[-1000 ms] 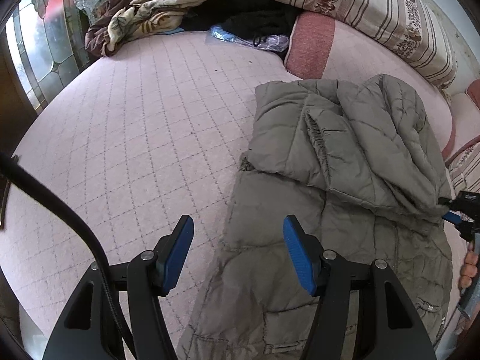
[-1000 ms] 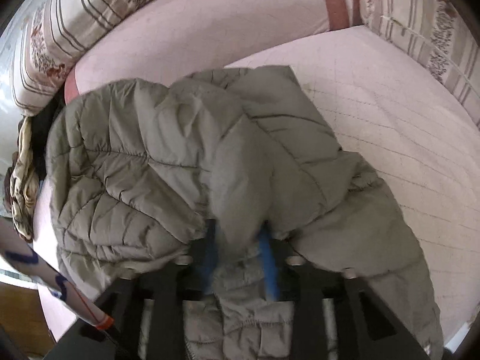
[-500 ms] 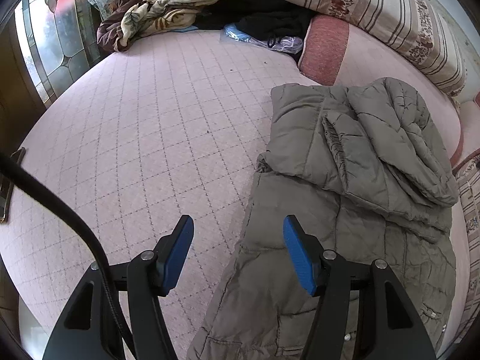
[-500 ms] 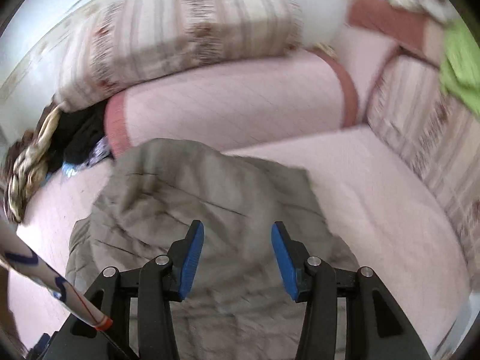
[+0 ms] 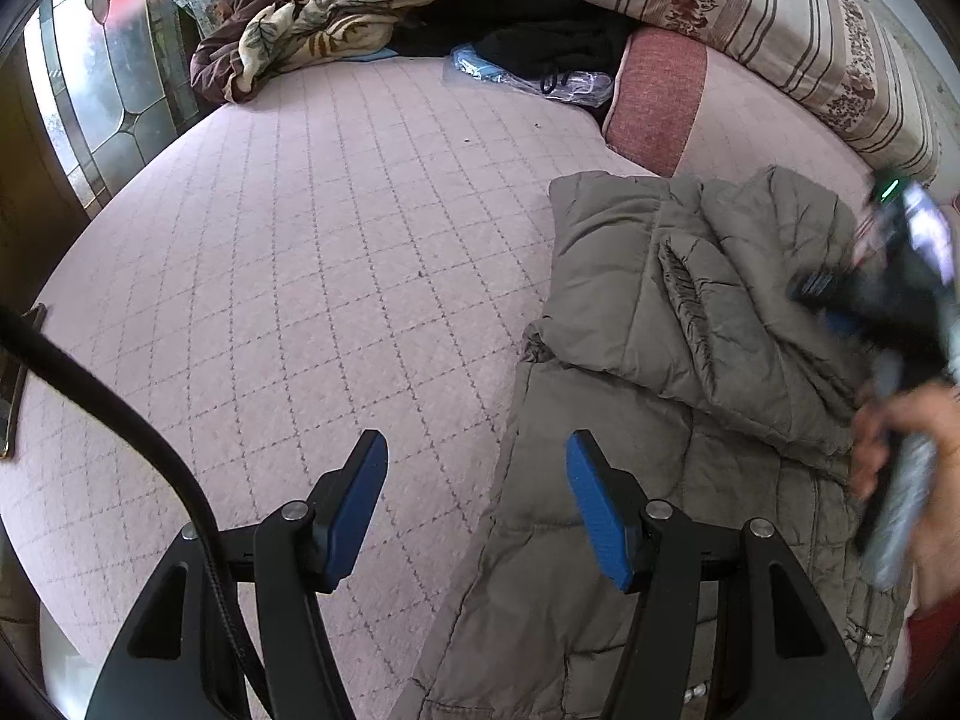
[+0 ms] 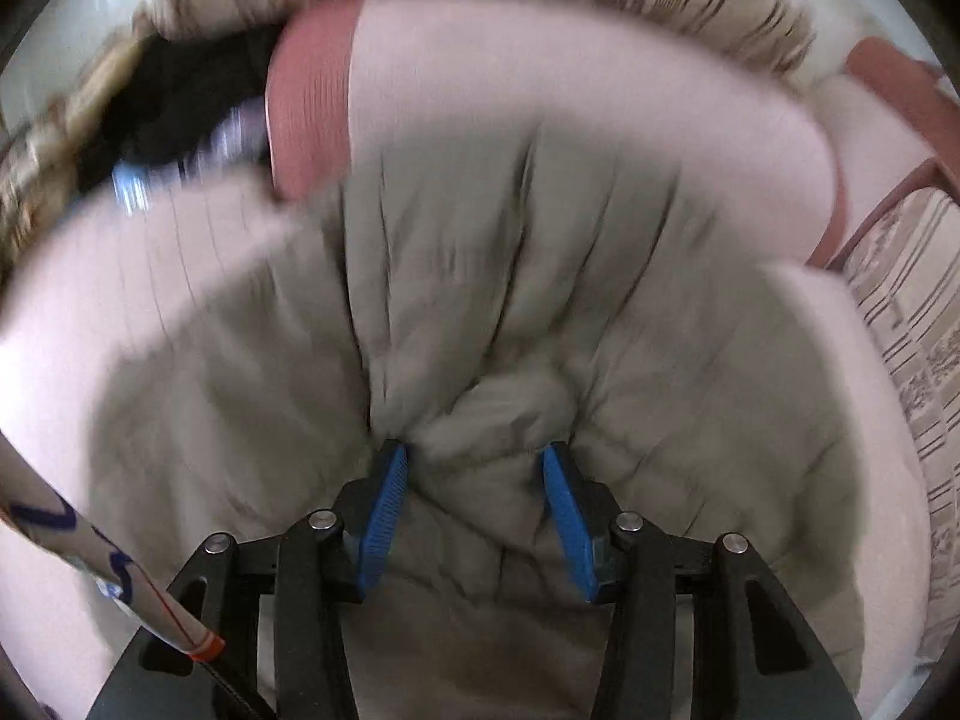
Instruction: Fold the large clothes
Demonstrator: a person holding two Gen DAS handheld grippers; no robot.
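From my left gripper [image 5: 477, 504] I see the whole bed [image 5: 336, 276]: its pink quilted cover, one grey padded jacket [image 5: 672, 372] lying on the right side with its upper part folded down over the body, one crumpled floral blanket [image 5: 336, 18] at the far end, a dark pile of clothes [image 5: 528, 24] next to it, one long striped cushion [image 5: 750, 12] along the back and a stained-glass panel [image 5: 102, 90] at far left. That gripper stands open over the bare cover just beside the jacket's near edge, two blue pads with nothing between them. At the right edge, blurred, my right hand [image 5: 900, 438] holds the other gripper above the jacket. The right gripper [image 6: 474, 498] view is smeared by motion and shows little of the room, but it shows what the left view cannot: a bunched fold of the jacket [image 6: 492, 312] sits between its two blue pads, whose jaws are opening; the pads seem to stand just off the cloth, though the blur leaves that unsure
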